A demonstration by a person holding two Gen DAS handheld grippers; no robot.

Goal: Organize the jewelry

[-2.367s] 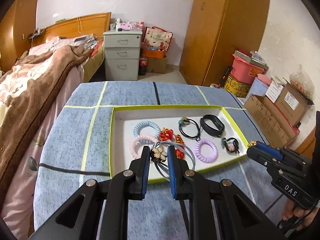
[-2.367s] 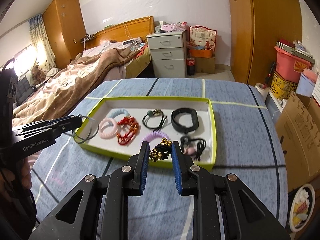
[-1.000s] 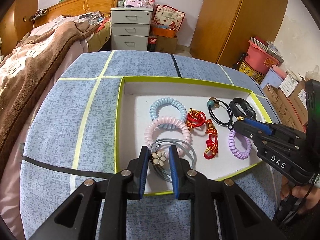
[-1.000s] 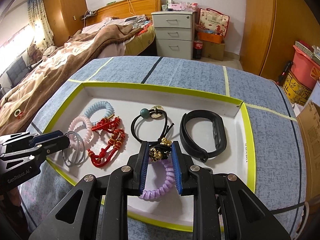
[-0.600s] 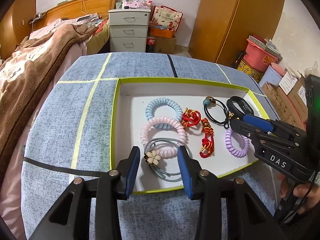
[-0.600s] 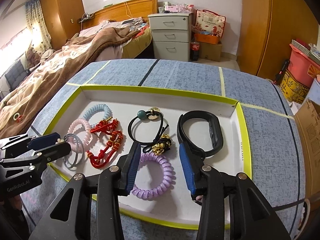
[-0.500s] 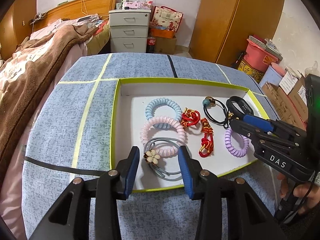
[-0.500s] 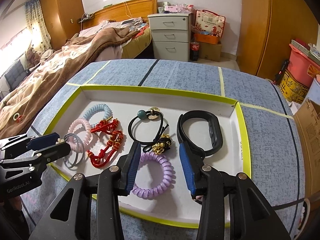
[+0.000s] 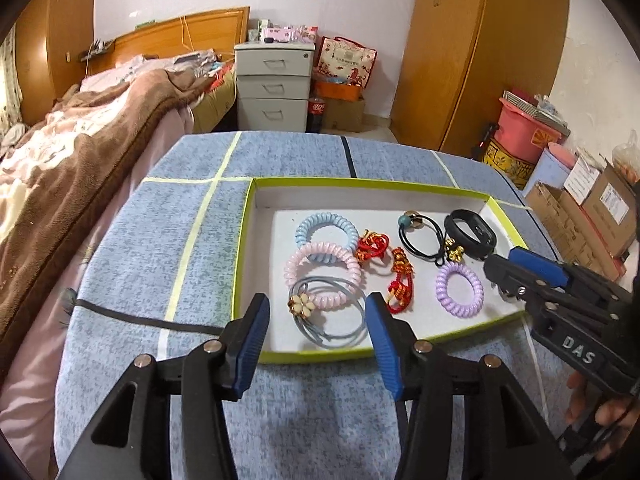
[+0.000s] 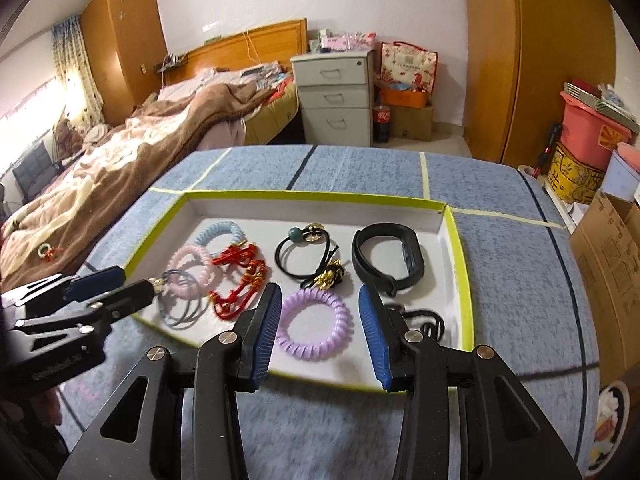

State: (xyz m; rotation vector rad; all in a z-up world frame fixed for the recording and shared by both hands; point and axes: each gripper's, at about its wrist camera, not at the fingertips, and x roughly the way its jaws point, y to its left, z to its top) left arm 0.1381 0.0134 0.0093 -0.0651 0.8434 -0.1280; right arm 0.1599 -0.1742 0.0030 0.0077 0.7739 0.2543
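Observation:
A white tray with a lime-green rim [image 9: 242,260] [image 10: 460,264] holds several hair ties and bracelets. A grey hair tie with a flower [image 9: 304,306] [image 10: 180,300] lies at its near left corner. My left gripper [image 9: 318,312] [image 10: 136,282] hovers just behind it, jaws opening, pads clear of it. A black tie with gold beads [image 9: 454,250] [image 10: 330,276] rests beside a purple coil [image 9: 459,289] [image 10: 316,326]. My right gripper [image 10: 320,296] [image 9: 504,268] stands open above the coil, gripping nothing.
Also in the tray are pink [image 9: 322,268] and blue coils [image 9: 326,230], red knotted bracelets [image 9: 400,280], a black band [image 10: 388,258] and a bead tie [image 10: 306,248]. The blue table cloth [image 9: 180,240] surrounds it. A bed [image 10: 120,160] lies left, boxes [image 9: 592,208] right.
Both grippers opened and let go: the flower tie and the gold-bead tie now lie in the tray. Both grippers drew back and up from the tray.

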